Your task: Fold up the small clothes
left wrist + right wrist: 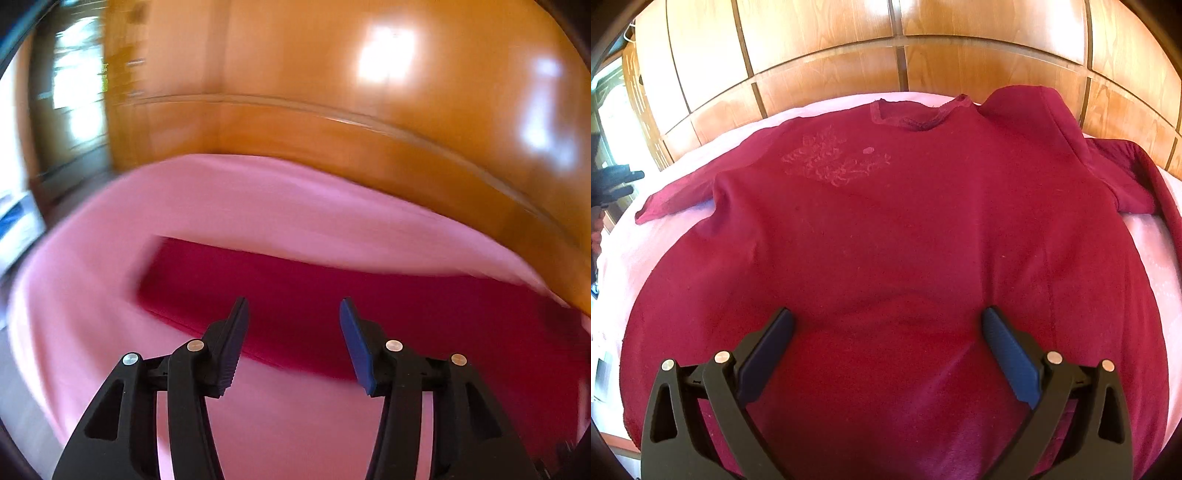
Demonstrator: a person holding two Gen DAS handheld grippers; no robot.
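Observation:
A dark red long-sleeved top [886, 229] lies flat on a pink sheet [657, 243], neck at the far side, faded print on the chest. Its left sleeve [676, 199] lies out to the left. Its right sleeve [1137, 173] is bunched at the far right. My right gripper [888, 317] is open and empty just above the lower body of the top. In the blurred left wrist view, my left gripper [293, 310] is open and empty above the end of a red sleeve [332, 295] on the pink sheet [221, 206]. The left gripper also shows at the left edge of the right wrist view [617, 181].
A glossy wooden panelled wall [886, 44] stands right behind the far edge of the sheet and shows in the left wrist view [332, 92] too. A bright window or doorway [77, 81] lies at the far left.

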